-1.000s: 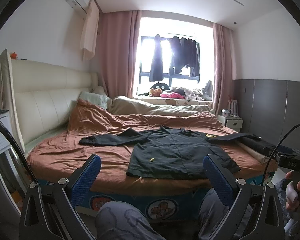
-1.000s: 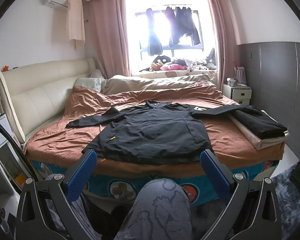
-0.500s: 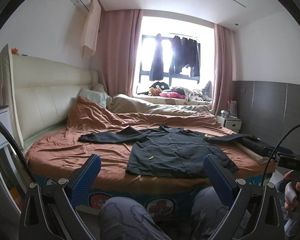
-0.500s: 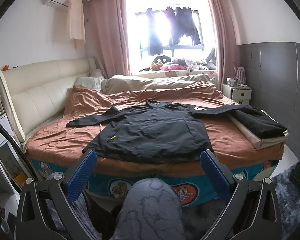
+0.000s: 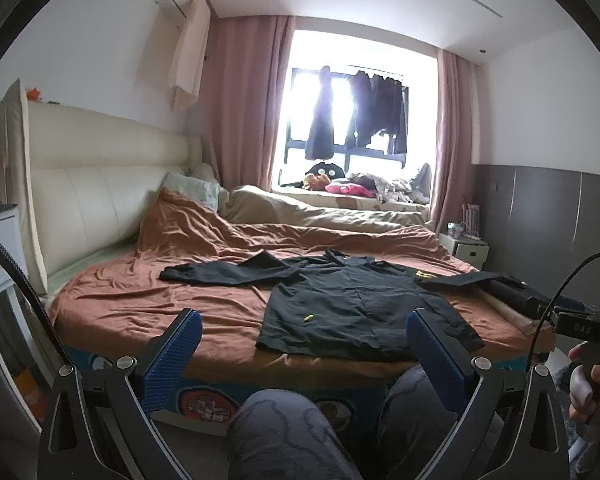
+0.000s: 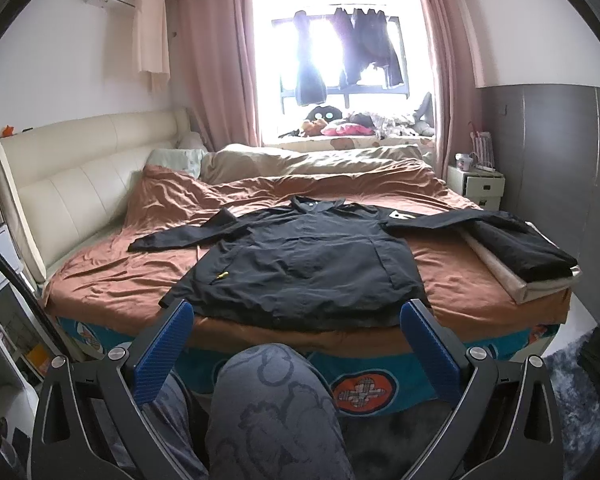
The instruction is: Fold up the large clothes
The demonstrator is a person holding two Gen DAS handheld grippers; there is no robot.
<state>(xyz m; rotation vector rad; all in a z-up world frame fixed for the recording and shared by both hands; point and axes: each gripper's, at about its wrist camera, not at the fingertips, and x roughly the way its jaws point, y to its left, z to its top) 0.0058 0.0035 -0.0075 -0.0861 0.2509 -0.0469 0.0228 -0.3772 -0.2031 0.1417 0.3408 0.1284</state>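
Filling most of both views, the bed (image 6: 100,280) carries a rust-brown cover, and on it the large dark jacket (image 6: 300,264) lies spread flat, hem toward the near edge, collar toward the window, both sleeves stretched outward. At the right side of the bed the right sleeve runs onto a stack of folded clothes (image 6: 528,260), dark fabric on top of a pale layer. Nearer the cameras, the person's knee in patterned grey trousers (image 6: 276,408) sits between the fingers, in front of the bed's edge. The left gripper (image 5: 300,344) and the right gripper (image 6: 296,332) both hang short of the bed, jaws spread wide with nothing between them; the blue pads (image 6: 160,356) are clear of the cloth. Folding appears not yet started. From here the likely trouble is the thin, slippery-looking fabric: pinching only the top layer at the hem or a sleeve would drag the jacket askew and wrinkle it, and the loose cover underneath could be caught along with it. The right sleeve might also pull the stack over when lifted. A small yellow mark (image 6: 222,275) on the jacket front is too small to identify, the sleeve cuff on the stack blends into the dark folded cloth, and the hanging clothes at the window are washed out by glare.
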